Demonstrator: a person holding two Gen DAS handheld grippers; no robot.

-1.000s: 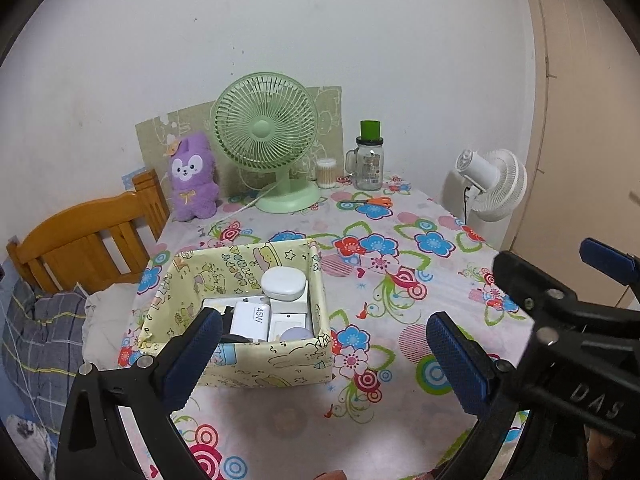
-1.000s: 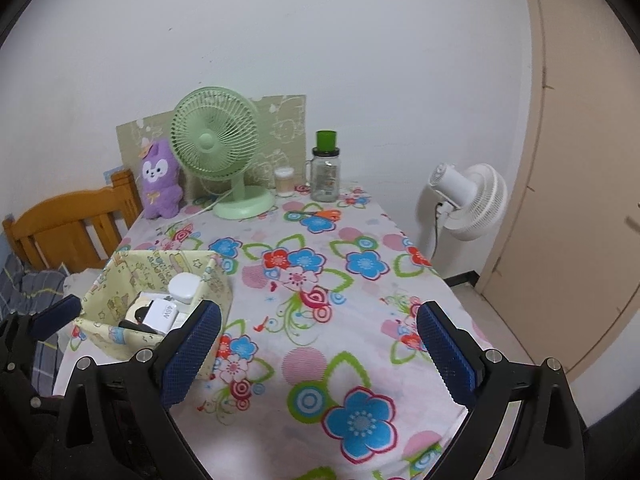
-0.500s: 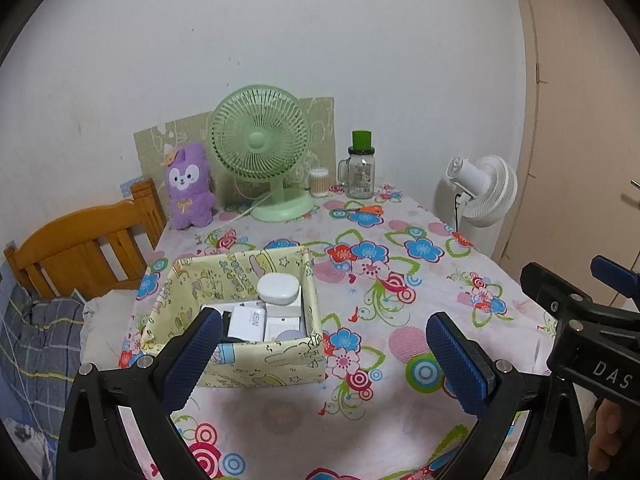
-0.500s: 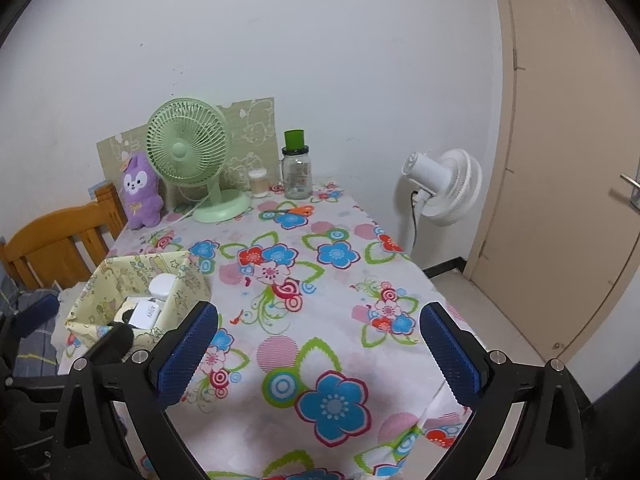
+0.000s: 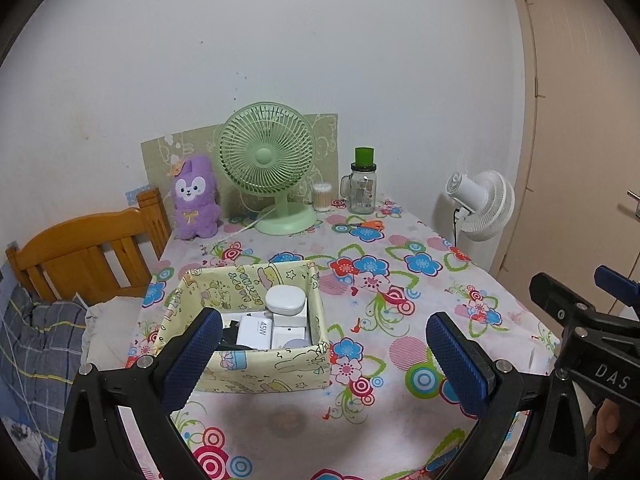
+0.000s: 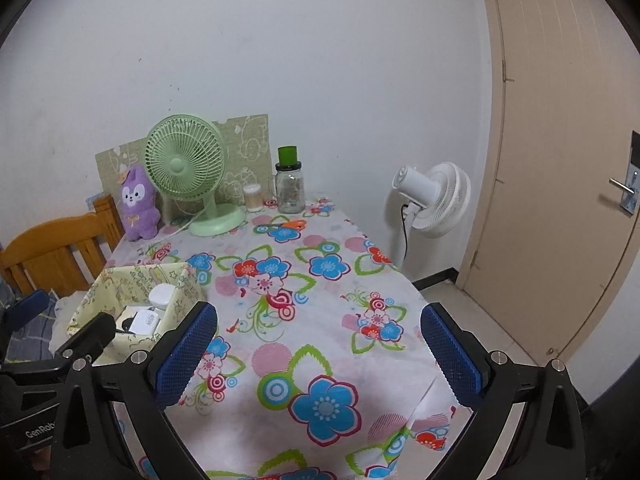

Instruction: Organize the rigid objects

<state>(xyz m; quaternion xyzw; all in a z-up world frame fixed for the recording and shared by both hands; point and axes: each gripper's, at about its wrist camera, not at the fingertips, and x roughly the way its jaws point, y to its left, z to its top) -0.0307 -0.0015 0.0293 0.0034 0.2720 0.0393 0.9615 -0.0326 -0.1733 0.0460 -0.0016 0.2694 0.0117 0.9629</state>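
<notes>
A yellow cartoon-print fabric box sits on the flowered table, holding white rigid items: a rounded white case, a 45W charger and small white boxes. The box also shows in the right wrist view. My left gripper is open and empty, held back above the table's near edge, just in front of the box. My right gripper is open and empty, over the table's near right corner. The right gripper's body shows at the right of the left wrist view.
At the table's back stand a green fan, a purple plush, a cotton-swab jar, a green-lidded glass jar and orange scissors. A wooden chair is left, a white floor fan and door right.
Both grippers have pulled back and up from the table, so the box and table look smaller and farther. Both stayed open and empty.
</notes>
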